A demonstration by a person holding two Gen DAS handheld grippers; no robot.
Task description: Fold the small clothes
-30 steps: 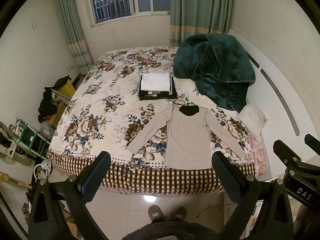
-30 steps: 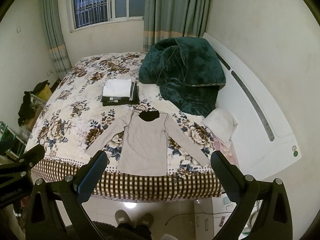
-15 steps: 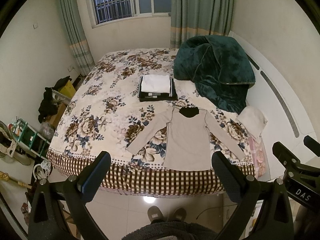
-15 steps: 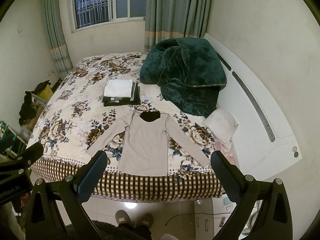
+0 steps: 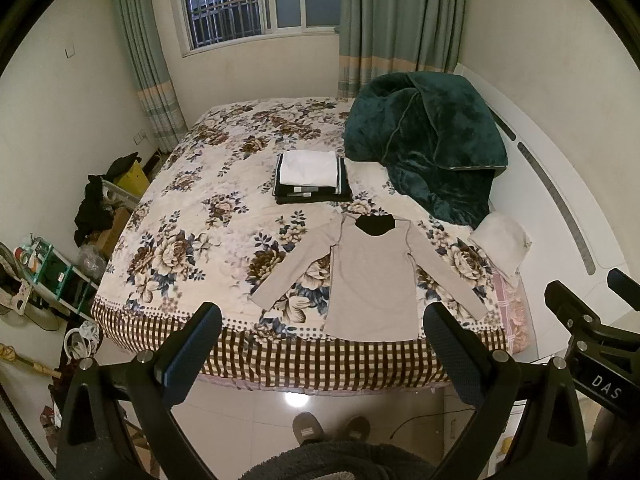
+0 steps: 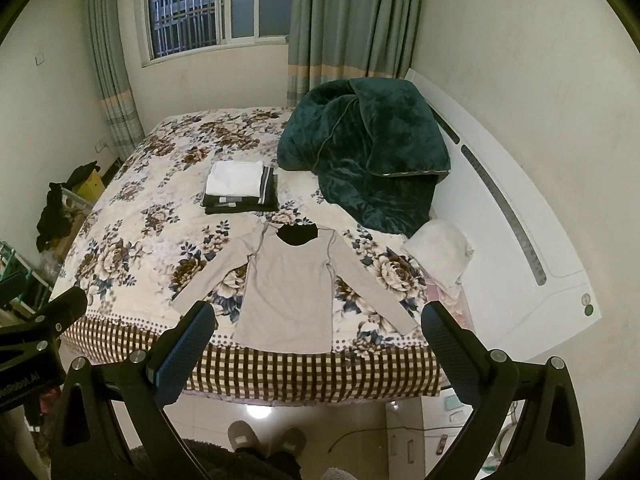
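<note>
Left tool (image 5: pixel 322 344): jaws spread wide, holding nothing, touching nothing. It hangs over the floor, short of the bed's near edge. Right tool (image 6: pixel 320 342): jaws likewise wide, empty, also clear of the bed.

In the left view, the right tool's body shows at the lower right of the frame; in the right view, the left tool's body shows at the lower left.

Shirt (image 5: pixel 370 276): grey, long-sleeved, spread flat at centre frame, sleeves angled outward, hem at the bed's near edge where the checked border begins. Collar points toward the upper frame.

Stack (image 5: pixel 312 178) of folded clothes: above the shirt, near but apart from it.

Blanket (image 5: pixel 428 148): dark green, heaped at upper right of the bed (image 5: pixel 192 208).

Towel (image 5: pixel 502 240): white, at the right edge, beside the right sleeve.

Slippers (image 5: pixel 330 428) stand on the floor at the bottom centre.
</note>
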